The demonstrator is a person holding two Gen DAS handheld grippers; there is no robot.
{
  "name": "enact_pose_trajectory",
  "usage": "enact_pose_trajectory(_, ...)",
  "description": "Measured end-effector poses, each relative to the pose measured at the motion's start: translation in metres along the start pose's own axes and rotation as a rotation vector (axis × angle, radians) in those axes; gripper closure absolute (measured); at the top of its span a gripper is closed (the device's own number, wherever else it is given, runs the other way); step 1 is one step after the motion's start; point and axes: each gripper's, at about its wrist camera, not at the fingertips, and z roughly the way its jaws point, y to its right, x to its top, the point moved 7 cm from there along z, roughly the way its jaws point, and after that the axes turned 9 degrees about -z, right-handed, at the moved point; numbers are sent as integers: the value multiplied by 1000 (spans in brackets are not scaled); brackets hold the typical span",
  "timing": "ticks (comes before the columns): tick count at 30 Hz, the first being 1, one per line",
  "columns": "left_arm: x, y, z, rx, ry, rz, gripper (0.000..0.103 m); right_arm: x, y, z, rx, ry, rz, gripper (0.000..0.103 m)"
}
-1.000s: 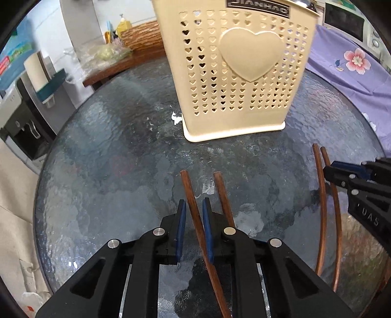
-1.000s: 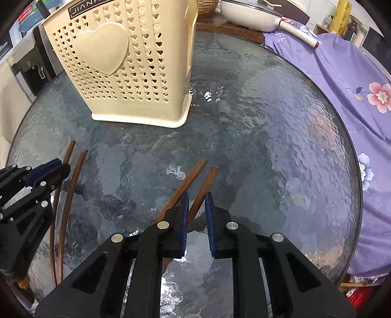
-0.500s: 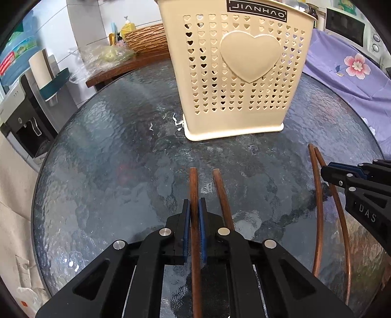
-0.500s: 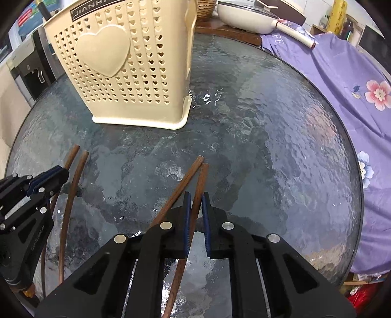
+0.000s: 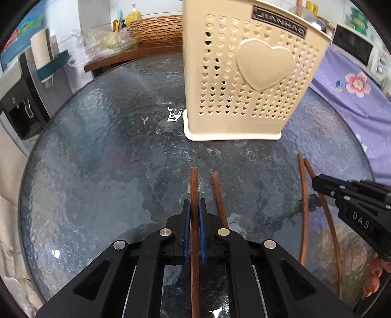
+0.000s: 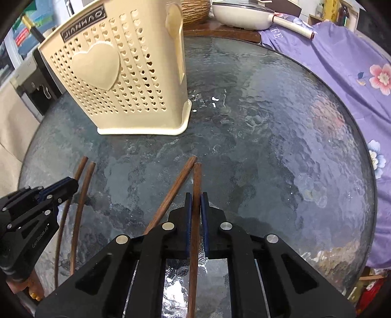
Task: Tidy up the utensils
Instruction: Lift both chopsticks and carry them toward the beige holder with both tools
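Observation:
A cream perforated utensil holder [image 5: 244, 73] with a heart on its side stands upright at the far side of the round glass table [image 5: 97, 171]. My left gripper [image 5: 193, 203] is shut on a brown wooden chopstick [image 5: 194, 183] that runs straight out between its blue pads. Its mate [image 5: 218, 195] lies on the glass just to the right. In the right wrist view, my right gripper [image 6: 196, 195] is shut on another chopstick [image 6: 197, 178], with a second chopstick [image 6: 176, 186] slanting beside it. The holder [image 6: 122, 80] stands far left there. Each gripper shows at the edge of the other's view.
A purple floral cloth [image 5: 354, 85] covers the surface right of the table. A wicker basket [image 5: 156, 27] and plastic bags sit on a wooden shelf behind. A white pan [image 6: 244, 14] lies at the back. A water dispenser [image 5: 19, 97] stands to the left.
Both grippers have shut, each on one chopstick. The held chopsticks have swung into line with the fingers, and both views have tipped up slightly toward the holder.

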Motion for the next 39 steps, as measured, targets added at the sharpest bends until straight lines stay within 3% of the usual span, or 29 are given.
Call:
enact_pose_trajectory(9, 12, -5, -30, -79, 69, -49, 97, 6, 6, -22, 66, 110, 24, 95)
enact_pose_trajectory(24, 30, 5, -125, -171, 263, -39, 97, 14, -2, -111, 160, 365, -11, 95)
enact_pose_trajectory(39, 34, 9, -151, -192, 314, -25, 97, 10, -7, -168, 184, 499, -78, 95)
